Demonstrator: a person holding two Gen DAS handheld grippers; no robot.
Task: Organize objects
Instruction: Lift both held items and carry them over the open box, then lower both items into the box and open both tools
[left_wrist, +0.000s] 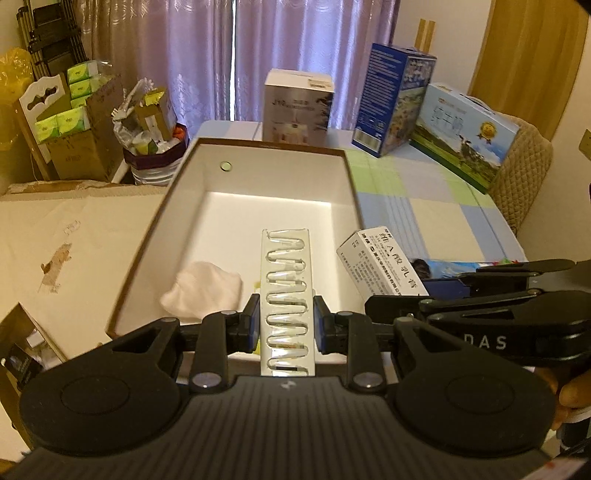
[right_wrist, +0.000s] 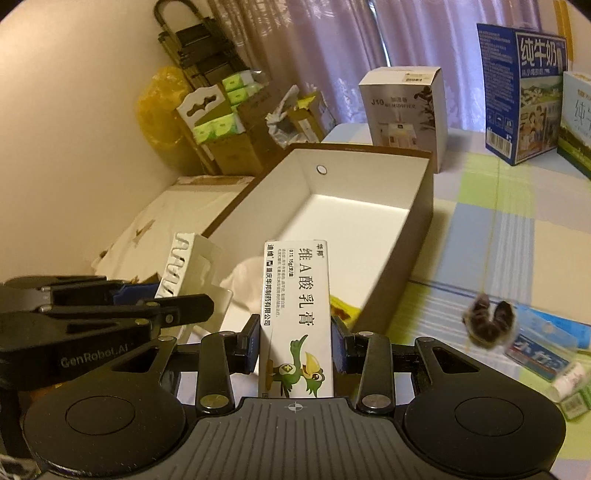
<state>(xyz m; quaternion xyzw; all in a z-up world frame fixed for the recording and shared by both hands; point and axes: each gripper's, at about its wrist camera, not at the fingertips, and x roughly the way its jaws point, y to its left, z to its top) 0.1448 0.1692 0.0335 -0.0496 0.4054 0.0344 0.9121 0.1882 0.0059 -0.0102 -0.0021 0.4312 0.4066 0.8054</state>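
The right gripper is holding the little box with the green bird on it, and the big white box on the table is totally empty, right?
Not quite. The right gripper does hold the bird box, but the big white box is not empty: the left wrist view shows a white cloth lying inside it.

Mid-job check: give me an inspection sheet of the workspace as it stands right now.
Surface: table under a checked cloth in green, blue and cream.
Job's things: open box, white inside, holding a white cloth; clear plastic tray; ointment carton.
Clutter: dark hair clip and small packets at the table's near right; humidifier box and milk cartons at the far edge.
Grippers: left gripper shut on the tray, right gripper shut on the carton, both near the box's front end.
Cables: nothing seen.
Surroundings: lilac curtains, stacked cardboard boxes with tissue packs, full waste bag.
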